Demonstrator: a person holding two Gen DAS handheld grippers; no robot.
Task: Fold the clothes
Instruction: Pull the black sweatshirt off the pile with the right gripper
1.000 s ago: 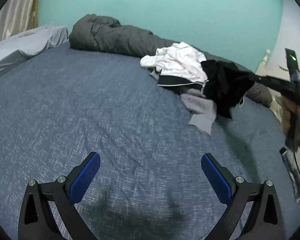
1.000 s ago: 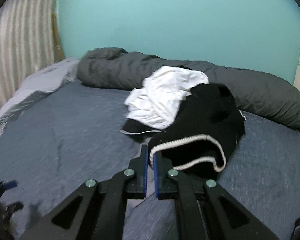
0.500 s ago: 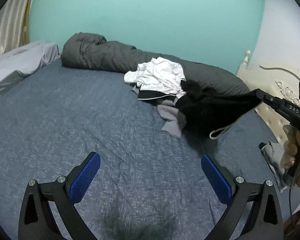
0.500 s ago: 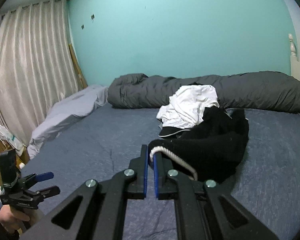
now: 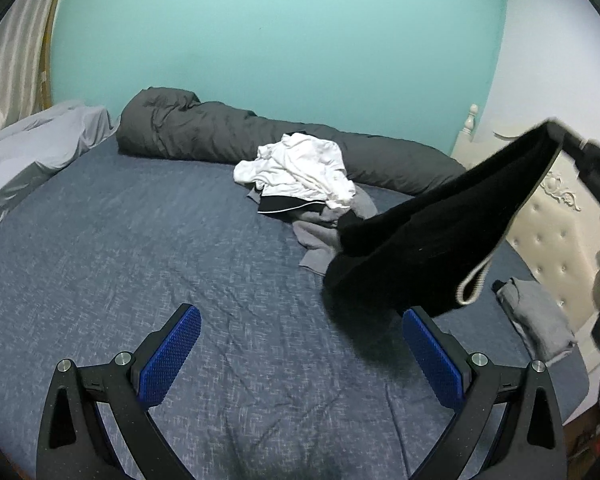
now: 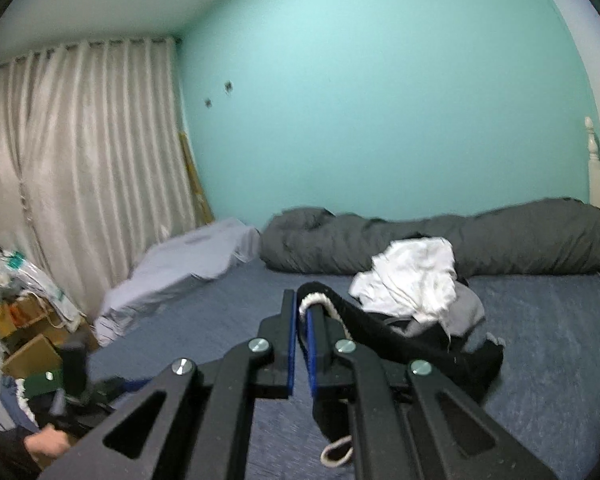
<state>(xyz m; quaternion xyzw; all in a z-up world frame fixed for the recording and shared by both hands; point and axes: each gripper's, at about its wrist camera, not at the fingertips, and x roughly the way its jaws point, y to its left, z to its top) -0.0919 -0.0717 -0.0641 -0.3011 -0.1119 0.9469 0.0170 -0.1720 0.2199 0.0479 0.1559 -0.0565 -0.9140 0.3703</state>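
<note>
The right hand-held gripper (image 6: 299, 322) was clamped on the corded hem of a black garment (image 5: 432, 236), lifting it clear of the clothes pile (image 5: 300, 176) on the bed (image 5: 140, 248). Most of the cloth hung in the air from the pinched edge toward the mattress, its lower end trailing near the pile; whether it touched the cover could not be told. A pale drawstring loop (image 5: 473, 285) dangled beneath it. Holding the piece high by one edge appeared meant to let it fall open under its own weight and separate from the white (image 6: 410, 276) and grey clothing left heaped against the rolled dark duvet (image 5: 220, 136).

The left hand-held gripper (image 5: 300, 356) hovered low over the bare blue bedcover with its blue pads wide apart and nothing between them, apparently waiting to take a second corner. The open stretch of bed before it looked the likely place for spreading the garment flat. A folded grey item (image 5: 536, 320) lay at the bed's right edge, beside the tufted headboard (image 5: 556, 224). Folding of the black piece had not begun.
</note>
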